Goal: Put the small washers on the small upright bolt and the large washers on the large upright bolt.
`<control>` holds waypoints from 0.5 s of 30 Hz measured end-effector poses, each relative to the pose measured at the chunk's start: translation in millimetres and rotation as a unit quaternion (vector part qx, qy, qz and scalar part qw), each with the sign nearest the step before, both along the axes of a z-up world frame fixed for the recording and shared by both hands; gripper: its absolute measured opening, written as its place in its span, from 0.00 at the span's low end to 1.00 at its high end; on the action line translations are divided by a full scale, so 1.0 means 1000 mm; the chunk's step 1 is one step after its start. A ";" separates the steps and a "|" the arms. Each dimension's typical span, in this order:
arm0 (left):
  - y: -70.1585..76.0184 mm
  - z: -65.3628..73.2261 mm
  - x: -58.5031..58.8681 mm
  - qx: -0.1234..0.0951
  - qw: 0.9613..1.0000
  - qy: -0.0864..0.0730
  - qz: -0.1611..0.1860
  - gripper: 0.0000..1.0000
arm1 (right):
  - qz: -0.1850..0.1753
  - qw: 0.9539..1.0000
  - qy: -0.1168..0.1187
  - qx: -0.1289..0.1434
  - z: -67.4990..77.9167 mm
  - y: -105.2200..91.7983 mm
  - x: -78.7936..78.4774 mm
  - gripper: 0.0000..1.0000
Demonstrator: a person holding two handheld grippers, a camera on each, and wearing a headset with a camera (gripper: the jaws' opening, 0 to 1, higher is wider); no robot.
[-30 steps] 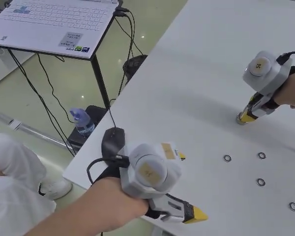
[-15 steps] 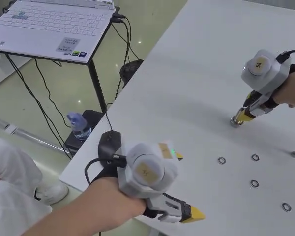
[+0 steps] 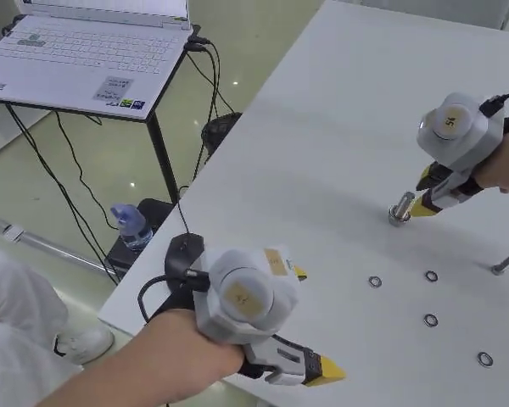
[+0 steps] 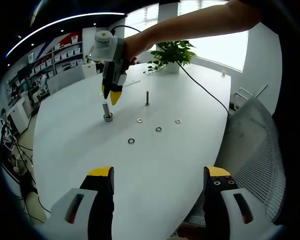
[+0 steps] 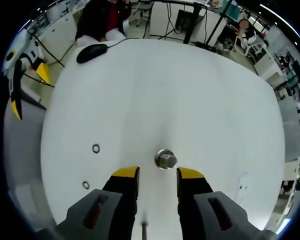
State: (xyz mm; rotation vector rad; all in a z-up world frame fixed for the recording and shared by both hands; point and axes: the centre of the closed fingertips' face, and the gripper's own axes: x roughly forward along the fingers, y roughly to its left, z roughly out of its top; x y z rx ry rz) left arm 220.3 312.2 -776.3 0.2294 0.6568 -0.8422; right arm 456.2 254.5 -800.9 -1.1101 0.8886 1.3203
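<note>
The big bolt [image 3: 400, 209] stands up on the white table [image 3: 322, 127] with its wide end down; the right gripper [image 5: 158, 175] is right next to it; its yellow jaws are a little way apart and there is nothing between them; the top of the bolt sits just in front of the two tips, and I cannot tell if a tip touches it. The small bolt [image 4: 147, 97] is thin and stands up too, a bit away from the big one. Four washers [image 3: 374, 281] lie flat on the table near the two bolts; they are spread out and do not touch each other; none is on a bolt; I cannot tell which ones are small and which are big. The left gripper [image 4: 159, 175] is at the near edge of the table, well apart from the bolts and the washers; its jaws are wide apart and hold nothing. A black mouse [image 3: 182, 254] with a cord lies on the table edge beside that hand; a laptop [image 3: 93, 51] sits on a stand next to the table, and a water bottle [image 3: 131, 227] is down below it; a green plant [image 4: 172, 50] stands at the far end of the table.
</note>
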 end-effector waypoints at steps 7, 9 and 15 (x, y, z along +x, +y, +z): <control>0.002 0.001 -0.001 0.001 1.000 0.000 0.002 0.72 | 0.005 1.000 0.004 0.005 -0.001 -0.010 -0.020 0.30; 0.003 0.001 -0.001 0.001 1.000 -0.001 0.003 0.72 | 0.005 1.000 0.004 0.008 -0.001 -0.013 -0.026 0.30; 0.004 0.003 -0.002 0.000 1.000 -0.002 0.006 0.72 | 0.001 1.000 0.009 0.013 -0.002 -0.025 -0.044 0.30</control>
